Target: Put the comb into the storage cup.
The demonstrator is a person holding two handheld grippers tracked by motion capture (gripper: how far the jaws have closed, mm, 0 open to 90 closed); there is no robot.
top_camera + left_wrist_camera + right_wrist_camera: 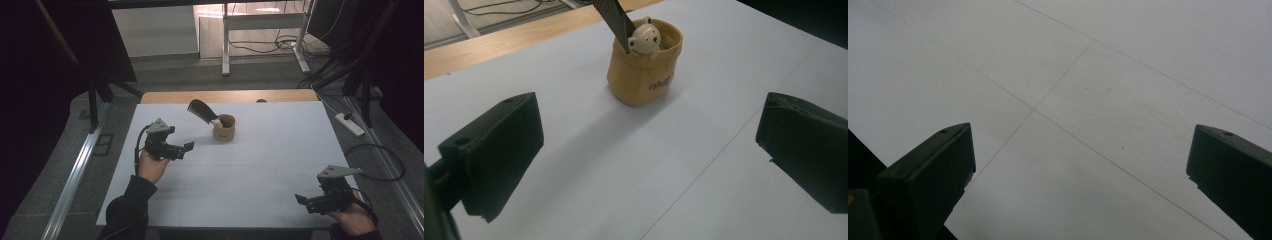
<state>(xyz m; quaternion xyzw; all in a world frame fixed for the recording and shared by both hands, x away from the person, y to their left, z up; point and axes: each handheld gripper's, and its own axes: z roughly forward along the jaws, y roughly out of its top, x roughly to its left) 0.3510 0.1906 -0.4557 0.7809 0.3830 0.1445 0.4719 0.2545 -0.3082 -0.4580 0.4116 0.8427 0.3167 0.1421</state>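
Observation:
A small tan fabric pouch (223, 128) (642, 70) stands upright on the white table (270, 165), toward its far middle. A little white bear figure (644, 38) peeks over its rim, and a dark flat blade-shaped thing (202, 111) (615, 19) leans out of it to the left. My left gripper (186, 149) (649, 155) hovers left of the pouch, jaws wide apart and empty, pointing toward it. My right gripper (301, 199) (1080, 175) is low at the near right corner, open over bare table.
A wooden strip (230, 96) runs along the table's far edge. Beyond it stand a desk frame (226, 45) and loose cables (280, 45) on the floor. A power strip (350, 124) lies to the right of the table.

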